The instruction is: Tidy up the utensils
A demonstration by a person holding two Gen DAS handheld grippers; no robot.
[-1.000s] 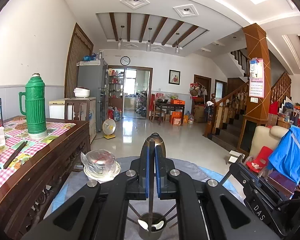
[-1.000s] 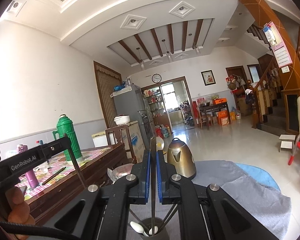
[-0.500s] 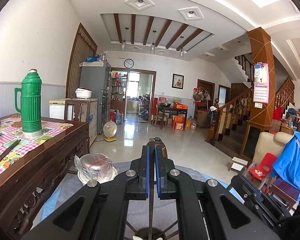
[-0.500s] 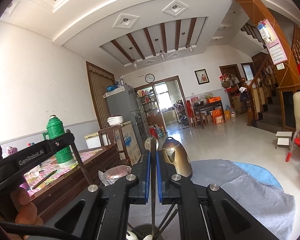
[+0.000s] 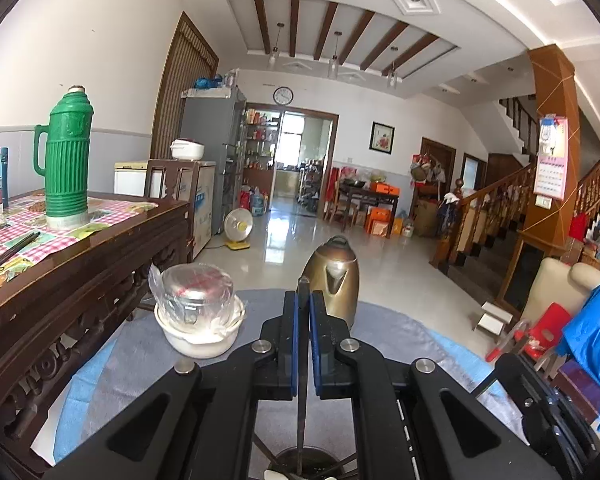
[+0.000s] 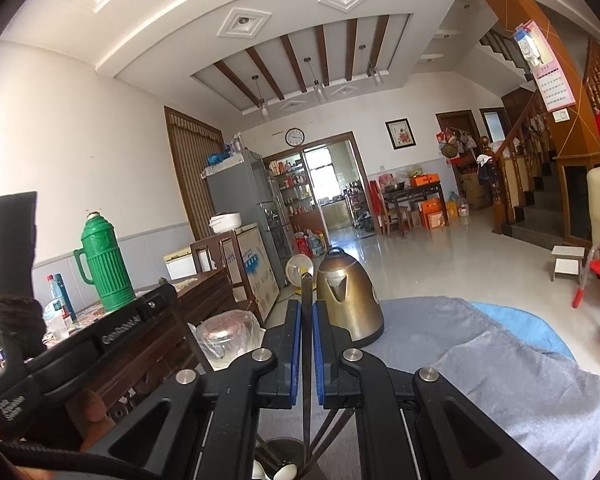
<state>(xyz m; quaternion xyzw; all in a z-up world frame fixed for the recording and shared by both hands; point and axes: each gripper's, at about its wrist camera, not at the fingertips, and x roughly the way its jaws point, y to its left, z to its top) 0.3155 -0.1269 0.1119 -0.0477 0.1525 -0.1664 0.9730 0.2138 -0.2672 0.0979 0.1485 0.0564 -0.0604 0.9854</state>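
In the left wrist view my left gripper [image 5: 302,308] is shut on a thin dark utensil [image 5: 301,400] that stands upright between the blue pads. Its lower end reaches into a dark utensil holder [image 5: 320,454] at the bottom edge, which holds several sticks and a white spoon [image 5: 274,474]. My right gripper [image 6: 306,316] is shut in the same way on a dark upright utensil [image 6: 306,412] over the same holder [image 6: 278,450]. The left gripper's body [image 6: 100,340] and a hand [image 6: 96,408] show at the left of the right wrist view.
On the grey cloth [image 5: 400,340] stand a brass kettle [image 5: 332,276] just beyond the fingers and a white bowl [image 5: 200,340] holding a plastic-wrapped pot. A dark wooden table [image 5: 100,264] at the left carries a green flask [image 5: 68,160], bottles and chopsticks. Chairs stand at the right.
Both grippers have sunk a little, still shut on their utensils. In the left wrist view the kettle has come out to the right of the fingers, and the flask has shifted right.
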